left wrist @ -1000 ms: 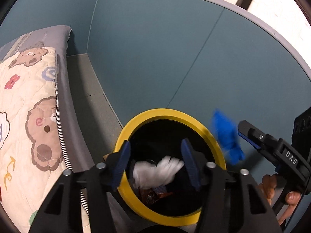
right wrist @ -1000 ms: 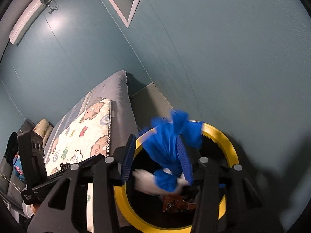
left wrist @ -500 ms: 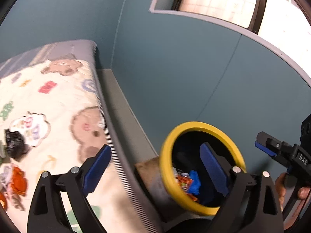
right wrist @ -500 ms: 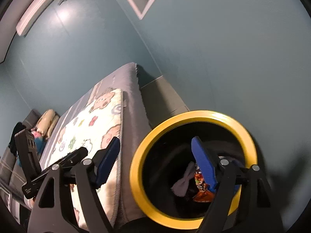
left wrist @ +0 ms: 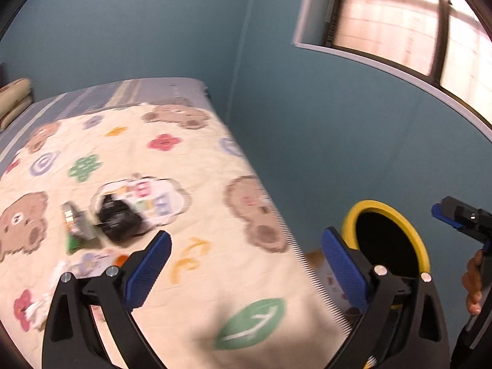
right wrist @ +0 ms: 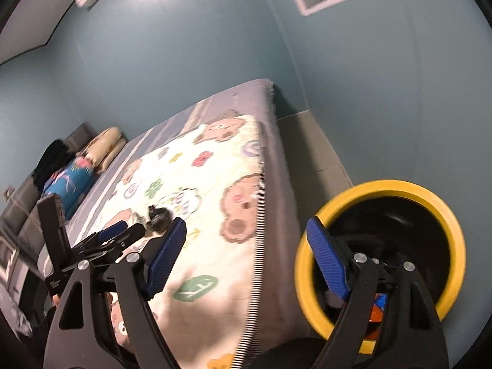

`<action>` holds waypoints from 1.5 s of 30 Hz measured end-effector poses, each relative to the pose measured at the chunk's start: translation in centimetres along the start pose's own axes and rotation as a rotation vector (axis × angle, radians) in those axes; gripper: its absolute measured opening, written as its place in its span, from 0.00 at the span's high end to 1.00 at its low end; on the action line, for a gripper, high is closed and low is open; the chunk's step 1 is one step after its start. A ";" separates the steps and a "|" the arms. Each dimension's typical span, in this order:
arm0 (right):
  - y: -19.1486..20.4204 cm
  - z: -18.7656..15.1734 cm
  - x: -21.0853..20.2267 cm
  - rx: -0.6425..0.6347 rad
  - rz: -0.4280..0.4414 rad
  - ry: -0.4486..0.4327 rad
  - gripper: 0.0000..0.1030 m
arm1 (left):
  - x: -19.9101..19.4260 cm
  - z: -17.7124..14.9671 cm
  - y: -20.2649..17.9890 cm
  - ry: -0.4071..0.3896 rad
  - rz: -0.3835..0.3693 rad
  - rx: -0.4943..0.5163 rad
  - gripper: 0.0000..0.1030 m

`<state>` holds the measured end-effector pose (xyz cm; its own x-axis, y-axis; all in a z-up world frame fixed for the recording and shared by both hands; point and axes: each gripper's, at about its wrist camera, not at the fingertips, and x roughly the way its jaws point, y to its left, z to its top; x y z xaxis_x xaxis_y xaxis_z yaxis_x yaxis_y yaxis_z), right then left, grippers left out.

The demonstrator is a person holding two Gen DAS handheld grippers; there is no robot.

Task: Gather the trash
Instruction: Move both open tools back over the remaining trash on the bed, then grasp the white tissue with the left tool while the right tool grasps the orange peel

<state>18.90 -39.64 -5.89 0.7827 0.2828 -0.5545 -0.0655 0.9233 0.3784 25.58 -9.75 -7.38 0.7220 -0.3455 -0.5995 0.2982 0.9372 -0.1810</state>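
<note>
A yellow-rimmed trash bin (left wrist: pixel 412 233) stands beside the bed; in the right wrist view its rim (right wrist: pixel 430 190) is close, with colourful wrappers (right wrist: pixel 378 307) inside. My left gripper (left wrist: pixel 246 264) is open and empty over the bear-print blanket (left wrist: pixel 200 166). A crumpled black wrapper (left wrist: pixel 118 216), a green-and-silver packet (left wrist: pixel 75 224) and pale scraps (left wrist: pixel 89 259) lie on the blanket. My right gripper (right wrist: pixel 246 252) is open and empty between the bed edge and the bin. The black wrapper also shows in the right wrist view (right wrist: pixel 160 213).
Teal walls close in the corner. A window (left wrist: pixel 399 21) is up right. Pillows (right wrist: pixel 104 147) and a blue bundle (right wrist: pixel 69 181) lie at the bed's far end. A grey floor strip (right wrist: pixel 310 147) runs between bed and wall.
Both grippers dropped their trash, white scrap and blue wrapper, into the bin, opened wide, and swung left from the bin toward the bed. The trash on the blanket has come into view.
</note>
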 end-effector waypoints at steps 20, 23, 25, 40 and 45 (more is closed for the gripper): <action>15.7 -1.3 10.0 -0.205 0.192 0.187 0.22 | -2.9 -3.6 18.6 0.048 0.237 -0.144 0.09; 17.2 -1.9 12.2 -0.230 0.198 0.227 0.22 | -2.5 -4.3 20.4 0.062 0.254 -0.153 0.09; 18.3 -2.4 14.4 -0.239 0.209 0.267 0.22 | -2.2 -4.9 21.5 0.077 0.261 -0.145 0.09; 21.6 -6.8 27.7 -0.198 0.206 0.552 0.22 | 2.4 -6.1 23.4 0.221 0.220 -0.017 0.20; 21.9 -7.3 29.9 -0.175 0.212 0.593 0.23 | 3.9 -6.4 24.0 0.269 0.181 -0.030 0.42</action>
<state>36.34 -9.08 -19.62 0.2706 0.5125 -0.8149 -0.3196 0.8463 0.4261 31.59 11.72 -19.06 0.5695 -0.1519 -0.8078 0.1587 0.9846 -0.0733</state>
